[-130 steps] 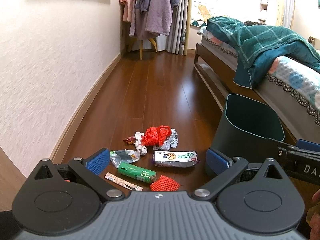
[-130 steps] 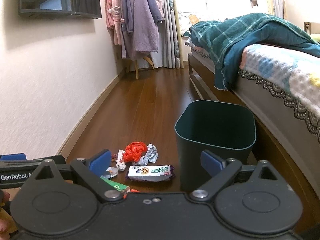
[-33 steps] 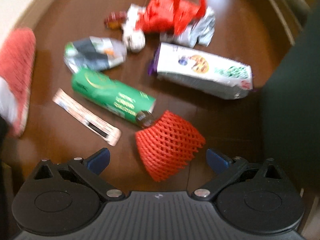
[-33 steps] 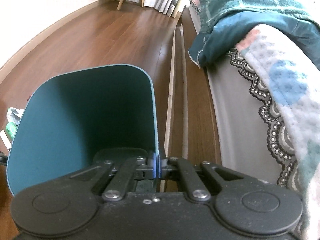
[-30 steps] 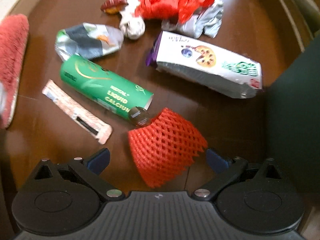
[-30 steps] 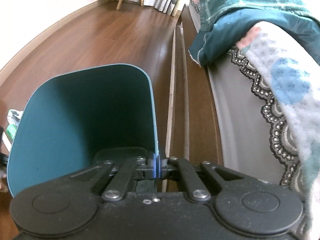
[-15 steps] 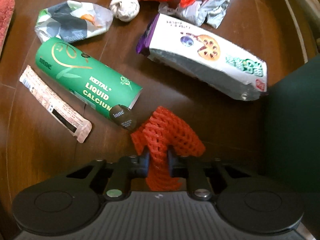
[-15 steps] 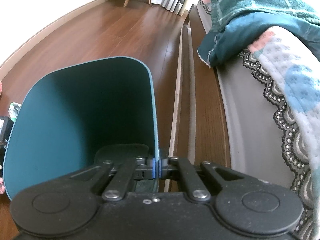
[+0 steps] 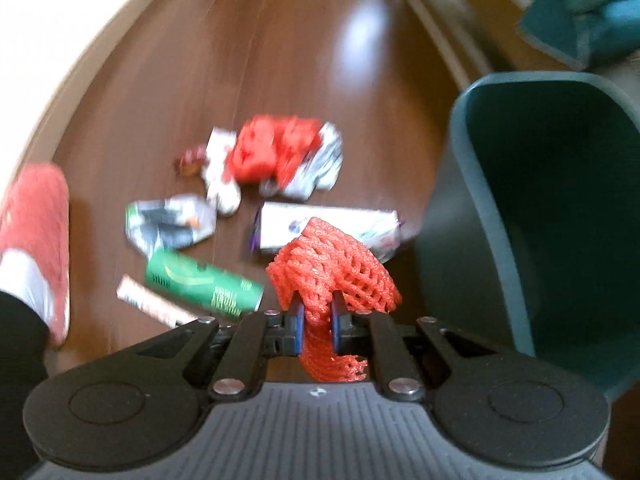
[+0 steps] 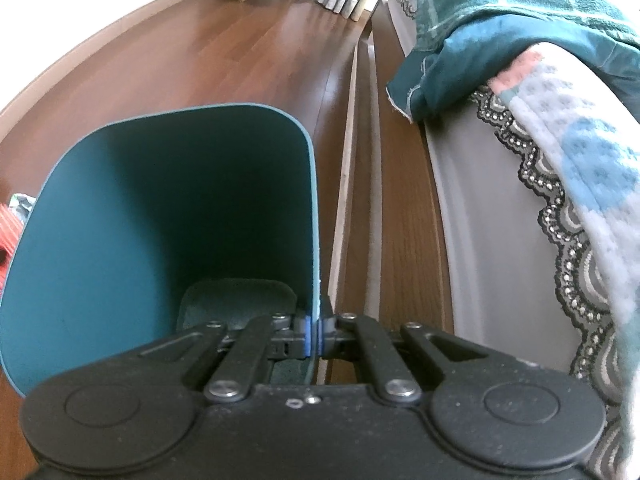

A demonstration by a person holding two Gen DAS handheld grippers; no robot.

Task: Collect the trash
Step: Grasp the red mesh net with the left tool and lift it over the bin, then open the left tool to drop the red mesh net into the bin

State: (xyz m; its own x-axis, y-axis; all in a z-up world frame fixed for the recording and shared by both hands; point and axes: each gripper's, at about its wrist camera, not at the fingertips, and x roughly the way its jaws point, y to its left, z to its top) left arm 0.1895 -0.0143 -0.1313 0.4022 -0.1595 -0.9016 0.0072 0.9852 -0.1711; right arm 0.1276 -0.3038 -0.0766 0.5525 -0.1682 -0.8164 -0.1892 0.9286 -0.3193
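My left gripper (image 9: 316,322) is shut on an orange foam net sleeve (image 9: 334,268), which hangs lifted above the wooden floor (image 9: 280,60). Below it lie a green can (image 9: 200,284), a white snack pack (image 9: 328,226), a narrow sachet (image 9: 150,306), a crumpled foil wrapper (image 9: 170,226) and a red plastic bag (image 9: 272,148) with crumpled paper. The teal bin (image 9: 560,208) stands to the right of the held net. In the right wrist view my right gripper (image 10: 314,338) is shut on the teal bin's rim (image 10: 312,216); the bin's inside looks bare.
A person's foot in a pink slipper (image 9: 34,232) stands at the left of the trash. A bed frame (image 10: 400,200) with a lace-edged cover (image 10: 568,208) and a teal blanket (image 10: 500,32) runs along the right. A wall and baseboard (image 9: 80,80) bound the left.
My left gripper closed on the orange net sleeve and lifted it off the floor, so the trash pile now lies farther below. The right gripper keeps its hold on the bin rim.
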